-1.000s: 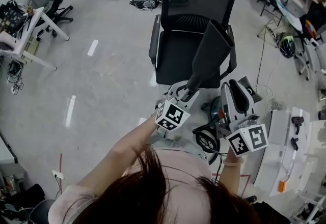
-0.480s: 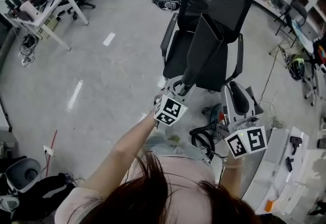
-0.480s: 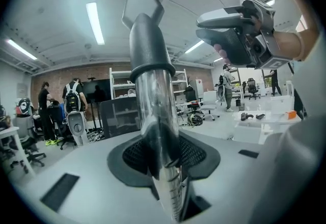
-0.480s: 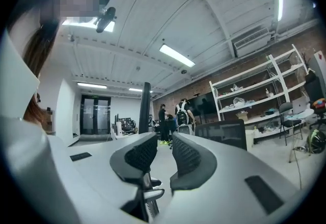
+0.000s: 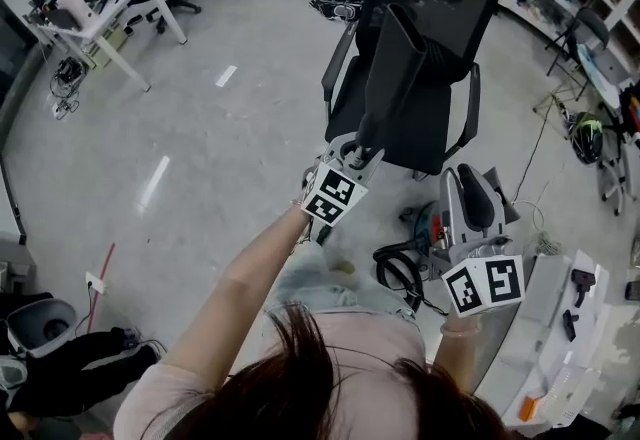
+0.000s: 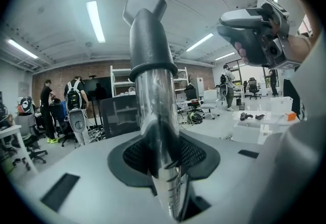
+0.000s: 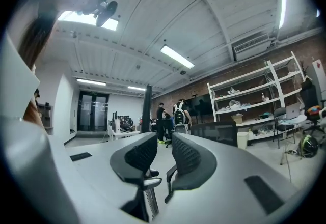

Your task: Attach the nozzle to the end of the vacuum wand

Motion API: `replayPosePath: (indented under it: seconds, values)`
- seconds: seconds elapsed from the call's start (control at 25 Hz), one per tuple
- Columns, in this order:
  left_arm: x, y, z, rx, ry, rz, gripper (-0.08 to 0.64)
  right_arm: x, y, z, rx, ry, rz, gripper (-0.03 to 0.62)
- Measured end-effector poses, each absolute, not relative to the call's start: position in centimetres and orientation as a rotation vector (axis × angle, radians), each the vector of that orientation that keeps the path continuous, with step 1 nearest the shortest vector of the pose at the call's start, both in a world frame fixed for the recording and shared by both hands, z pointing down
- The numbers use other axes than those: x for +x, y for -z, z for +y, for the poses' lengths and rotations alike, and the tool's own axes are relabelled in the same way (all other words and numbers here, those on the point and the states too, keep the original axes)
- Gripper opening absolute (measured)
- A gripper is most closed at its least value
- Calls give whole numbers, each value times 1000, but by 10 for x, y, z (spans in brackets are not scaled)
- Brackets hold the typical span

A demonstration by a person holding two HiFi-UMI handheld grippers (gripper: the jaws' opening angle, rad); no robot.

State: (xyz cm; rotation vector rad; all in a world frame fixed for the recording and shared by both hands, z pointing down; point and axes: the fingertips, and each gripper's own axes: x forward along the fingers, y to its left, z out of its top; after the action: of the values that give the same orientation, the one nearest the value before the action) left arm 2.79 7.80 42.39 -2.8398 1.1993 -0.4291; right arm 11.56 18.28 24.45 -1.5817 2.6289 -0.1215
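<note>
Chrome neck of dark nozzle (image 5: 405,68) clamped upright by left gripper (image 5: 357,156), likely readying wand fit; right gripper (image 7: 163,159) narrow, empty.

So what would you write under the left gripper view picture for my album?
Left gripper clamped on the shiny neck of a dark vacuum nozzle, workshop shelves behind.
</note>
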Motion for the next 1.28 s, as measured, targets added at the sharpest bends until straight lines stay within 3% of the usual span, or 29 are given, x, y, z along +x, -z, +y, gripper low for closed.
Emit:
replayPosePath:
  seconds: [0.6,1.28]
  values:
    - [9,-410,96,-2900,445,1112,132,108,-225,219,-1957,178,2306,84]
    - [-6,-406,82,-2928,423,1105,130,84,-222,212,-2068,232,2219,71]
